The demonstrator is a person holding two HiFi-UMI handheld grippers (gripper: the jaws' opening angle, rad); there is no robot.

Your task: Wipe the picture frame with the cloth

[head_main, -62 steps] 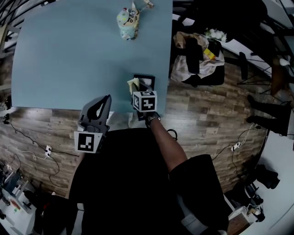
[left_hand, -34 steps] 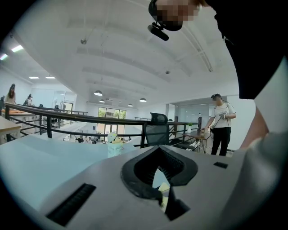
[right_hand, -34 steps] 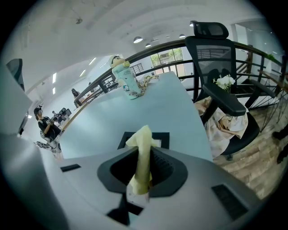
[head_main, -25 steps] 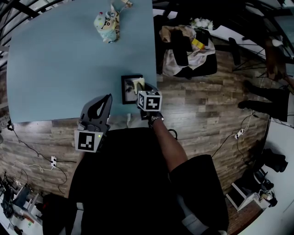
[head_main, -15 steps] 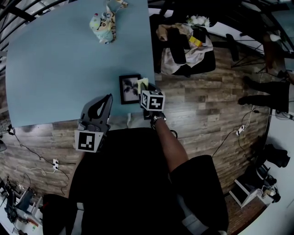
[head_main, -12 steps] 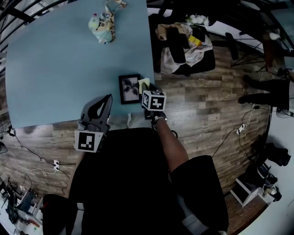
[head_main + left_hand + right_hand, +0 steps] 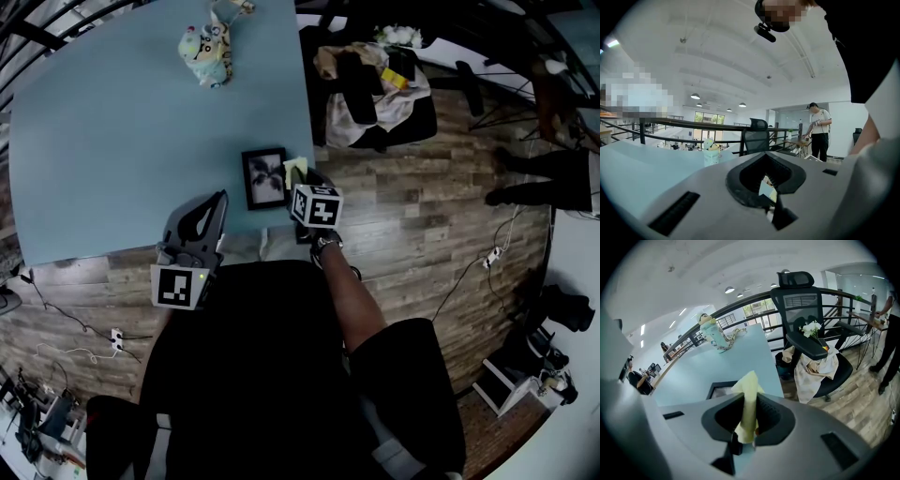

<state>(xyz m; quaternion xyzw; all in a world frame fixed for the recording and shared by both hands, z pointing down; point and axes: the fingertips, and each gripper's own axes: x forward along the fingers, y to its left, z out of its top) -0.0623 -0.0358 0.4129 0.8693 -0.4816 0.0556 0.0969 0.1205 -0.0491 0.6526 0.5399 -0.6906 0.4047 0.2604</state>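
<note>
A small black picture frame (image 7: 264, 177) with a dark plant print lies flat near the right front corner of the light blue table (image 7: 122, 122). My right gripper (image 7: 305, 180) is just right of the frame, shut on a pale yellow cloth (image 7: 294, 167) that sticks up past the jaws beside the frame's right edge. In the right gripper view the cloth (image 7: 749, 399) stands between the jaws, with the frame (image 7: 719, 390) behind and to the left. My left gripper (image 7: 208, 208) hovers at the table's front edge, left of the frame, shut on nothing.
A pastel plush toy (image 7: 206, 42) sits at the table's far side. An office chair (image 7: 375, 84) draped with clothes stands right of the table on the wood floor. A railing and another person (image 7: 818, 131) are in the background.
My right gripper has slid the cloth rightward off the frame, so the picture now shows fully. The left gripper has stayed put.
</note>
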